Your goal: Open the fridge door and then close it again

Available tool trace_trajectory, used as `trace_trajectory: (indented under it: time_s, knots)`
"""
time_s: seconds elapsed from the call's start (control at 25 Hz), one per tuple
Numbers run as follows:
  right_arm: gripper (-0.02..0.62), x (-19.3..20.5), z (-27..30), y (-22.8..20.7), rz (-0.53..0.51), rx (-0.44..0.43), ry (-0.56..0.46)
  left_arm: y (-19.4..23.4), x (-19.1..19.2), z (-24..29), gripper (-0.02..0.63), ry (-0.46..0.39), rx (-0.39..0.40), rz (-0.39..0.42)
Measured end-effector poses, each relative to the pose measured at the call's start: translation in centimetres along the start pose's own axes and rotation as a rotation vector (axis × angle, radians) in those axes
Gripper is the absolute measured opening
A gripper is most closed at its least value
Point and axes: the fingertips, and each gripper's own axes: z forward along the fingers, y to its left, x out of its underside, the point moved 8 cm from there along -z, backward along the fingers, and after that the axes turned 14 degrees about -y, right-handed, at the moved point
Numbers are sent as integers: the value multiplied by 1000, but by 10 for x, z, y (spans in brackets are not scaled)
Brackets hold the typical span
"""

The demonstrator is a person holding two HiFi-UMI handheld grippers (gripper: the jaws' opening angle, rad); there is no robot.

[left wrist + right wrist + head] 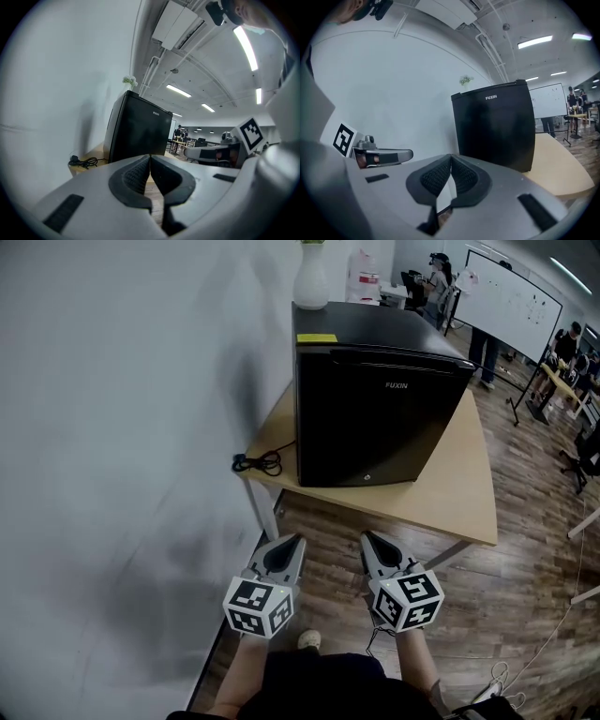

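A small black fridge [375,399] stands on a light wooden table [464,493] against the white wall, its door closed. It also shows in the left gripper view as the fridge [138,131] and in the right gripper view as the fridge [497,126]. My left gripper [298,538] and right gripper [366,535] hover side by side over the floor, short of the table's front edge. Both are shut with nothing between the jaws. The left gripper [150,157] and the right gripper [450,157] both point toward the fridge, well apart from it.
A white vase [311,277] stands on top of the fridge. A black cable [258,462] lies coiled on the table's left corner. A whiteboard [511,301] and people stand at the back right. A wooden floor [525,596] surrounds the table.
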Motion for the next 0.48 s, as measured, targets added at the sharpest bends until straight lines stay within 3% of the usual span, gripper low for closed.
trace_trajectory:
  time_s: [0.24,0.48]
  knots:
    - [-9,-30,38,-16,-34,-112,0,10,-8,23,6,-14,42,6]
    - [-8,-87,56,-28,-242,-183,-45,10,-27,42,6,-41,79,20]
